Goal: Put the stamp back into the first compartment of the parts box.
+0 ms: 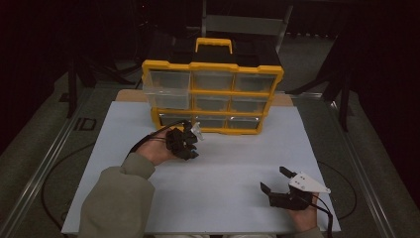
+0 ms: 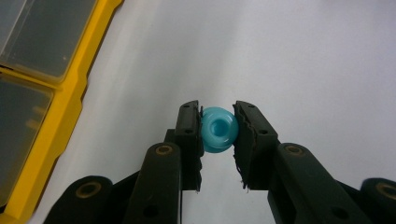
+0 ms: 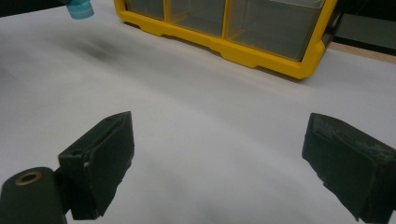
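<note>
Turquoise plastic ring [image 2: 218, 129] sits pinched between the 2 pads of the left gripper [image 2: 218, 133], just before the yellow drawer cabinet [image 1: 213, 94]. Well behind it, the right gripper [image 1: 277, 179] rests wide apart, holding nothing, on the white board [image 1: 237, 168].

Olive-green sleeve [image 1: 116, 198] with a ribbed cuff on the left forearm. Left gripper [image 2: 218, 135]: 2 black jaws, matte plastic, brass-coloured pivot rivets at the links, rough worn pads [image 2: 243, 140]; thin black cable looping from its body. Right gripper [image 3: 217, 168]: same black build, blocky scuffed pads, 1 brass rivet, grey three-cornered plate [image 1: 307, 182] on top, black cable trailing.
</note>
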A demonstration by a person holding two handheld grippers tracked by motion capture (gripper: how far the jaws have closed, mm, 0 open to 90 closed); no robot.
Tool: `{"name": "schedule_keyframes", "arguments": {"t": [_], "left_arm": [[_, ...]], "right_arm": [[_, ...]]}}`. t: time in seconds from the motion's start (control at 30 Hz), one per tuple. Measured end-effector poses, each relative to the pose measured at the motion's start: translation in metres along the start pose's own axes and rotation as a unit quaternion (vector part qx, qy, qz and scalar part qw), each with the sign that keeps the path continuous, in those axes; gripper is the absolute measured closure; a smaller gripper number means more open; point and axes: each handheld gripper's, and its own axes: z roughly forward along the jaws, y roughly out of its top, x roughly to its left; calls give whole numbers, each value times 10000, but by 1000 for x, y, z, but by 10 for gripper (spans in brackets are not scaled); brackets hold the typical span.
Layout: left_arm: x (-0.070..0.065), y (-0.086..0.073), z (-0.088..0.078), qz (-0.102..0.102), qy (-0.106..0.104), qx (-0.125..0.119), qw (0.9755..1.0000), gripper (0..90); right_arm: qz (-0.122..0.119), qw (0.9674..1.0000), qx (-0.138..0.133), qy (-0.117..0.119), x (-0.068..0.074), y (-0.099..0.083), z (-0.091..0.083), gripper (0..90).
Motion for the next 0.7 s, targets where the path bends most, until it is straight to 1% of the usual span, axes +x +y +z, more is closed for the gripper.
{"name": "schedule_keyframes", "arguments": {"t": [0.33,0.47,0.7], "left_arm": [[1,0,-6,19,-11,-15,10000,731],[2,2,-9,73,6,-17,10000,732],[2,6,-15,91,19,-41,9999,731]], "right_arm": [[2,10000,5,-2,0,0,0,90],[2,10000,3,-6,0,0,0,90],[8,10000,-3,3,0,0,0,90]]}}
